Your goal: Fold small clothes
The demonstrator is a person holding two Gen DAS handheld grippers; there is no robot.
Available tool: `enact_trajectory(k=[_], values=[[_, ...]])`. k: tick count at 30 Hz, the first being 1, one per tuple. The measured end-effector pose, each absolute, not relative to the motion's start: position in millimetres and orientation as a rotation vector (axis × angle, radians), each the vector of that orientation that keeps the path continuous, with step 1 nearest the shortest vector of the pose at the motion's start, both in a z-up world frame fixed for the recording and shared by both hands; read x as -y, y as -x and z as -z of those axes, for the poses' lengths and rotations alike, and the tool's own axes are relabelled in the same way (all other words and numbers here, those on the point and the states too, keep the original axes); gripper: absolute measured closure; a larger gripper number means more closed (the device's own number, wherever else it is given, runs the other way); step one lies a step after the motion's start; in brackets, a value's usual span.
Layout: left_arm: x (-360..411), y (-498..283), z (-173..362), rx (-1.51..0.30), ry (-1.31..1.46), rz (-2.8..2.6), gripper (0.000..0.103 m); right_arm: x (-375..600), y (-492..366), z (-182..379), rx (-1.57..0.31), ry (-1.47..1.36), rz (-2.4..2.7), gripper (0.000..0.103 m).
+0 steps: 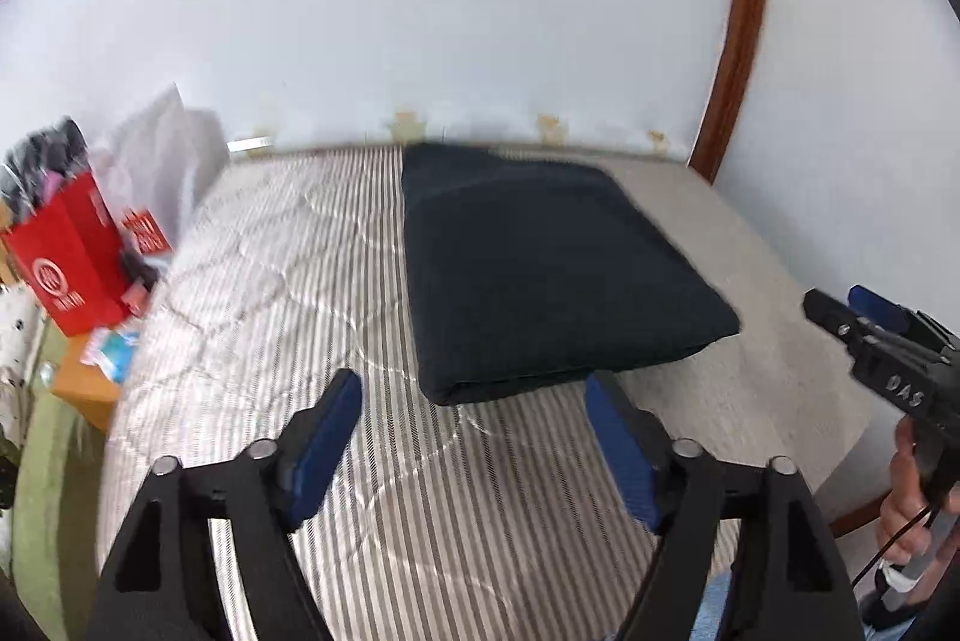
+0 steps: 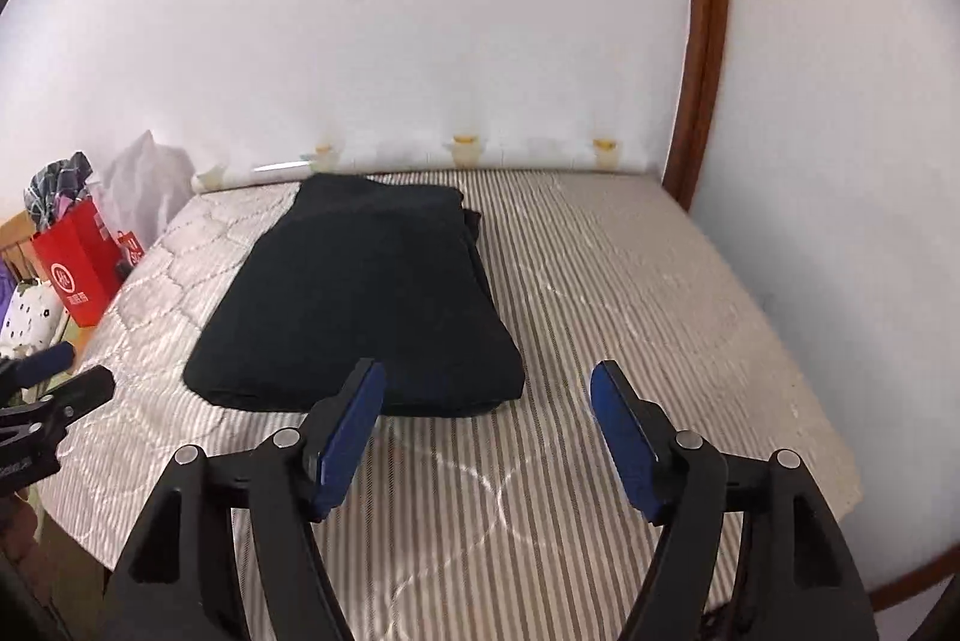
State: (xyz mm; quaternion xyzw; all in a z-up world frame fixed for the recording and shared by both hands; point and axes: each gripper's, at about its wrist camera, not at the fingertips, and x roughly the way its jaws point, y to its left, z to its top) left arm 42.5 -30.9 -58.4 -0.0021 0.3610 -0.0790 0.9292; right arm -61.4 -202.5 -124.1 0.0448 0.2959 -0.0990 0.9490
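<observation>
A dark navy garment (image 1: 540, 269) lies folded into a thick rectangle on the striped mattress (image 1: 288, 281); in the right wrist view the same garment (image 2: 360, 299) sits left of centre. My left gripper (image 1: 474, 389) hangs open above the mattress, just short of the garment's near edge, with nothing between its blue pads. My right gripper (image 2: 487, 380) is open too, empty, in front of the garment's near right corner. Each gripper shows in the other's view: the right gripper (image 1: 840, 308) at the right edge, held by a hand (image 1: 912, 509), and the left gripper (image 2: 72, 371) at the left edge.
A red paper bag (image 1: 72, 269) stuffed with cloth and a white plastic bag (image 1: 162, 155) stand off the mattress's left side on a wooden stand (image 1: 84, 389). A white wall (image 2: 480, 11) runs behind the bed, with a brown wooden frame (image 2: 699, 41) at the right.
</observation>
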Motion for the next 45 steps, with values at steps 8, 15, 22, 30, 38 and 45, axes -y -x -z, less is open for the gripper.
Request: enact_trajectory(k=[8, 15, 22, 30, 38, 45], values=[[37, 32, 20, -0.627, -0.004, 0.131, 0.01, 184, 127, 99, -0.567, -0.108, 0.219, 0.009], [42, 65, 13, -0.589, -0.029, 0.118, 0.005, 178, 156, 94, -0.565, -0.089, 0.261, 0.001], [43, 72, 13, -0.584, -0.034, 0.103, 0.005, 172, 171, 90, -0.548, -0.062, 0.253, 0.001], [43, 75, 14, -0.589, -0.031, 0.092, 0.005, 172, 176, 92, -0.542, -0.077, 0.25, 0.001], [41, 76, 15, -0.591, -0.029, 0.085, 0.005, 179, 178, 93, -0.541, -0.091, 0.259, 0.001], [42, 76, 16, -0.599, -0.03, 0.083, 0.005, 182, 176, 95, -0.549, -0.095, 0.256, 0.001]])
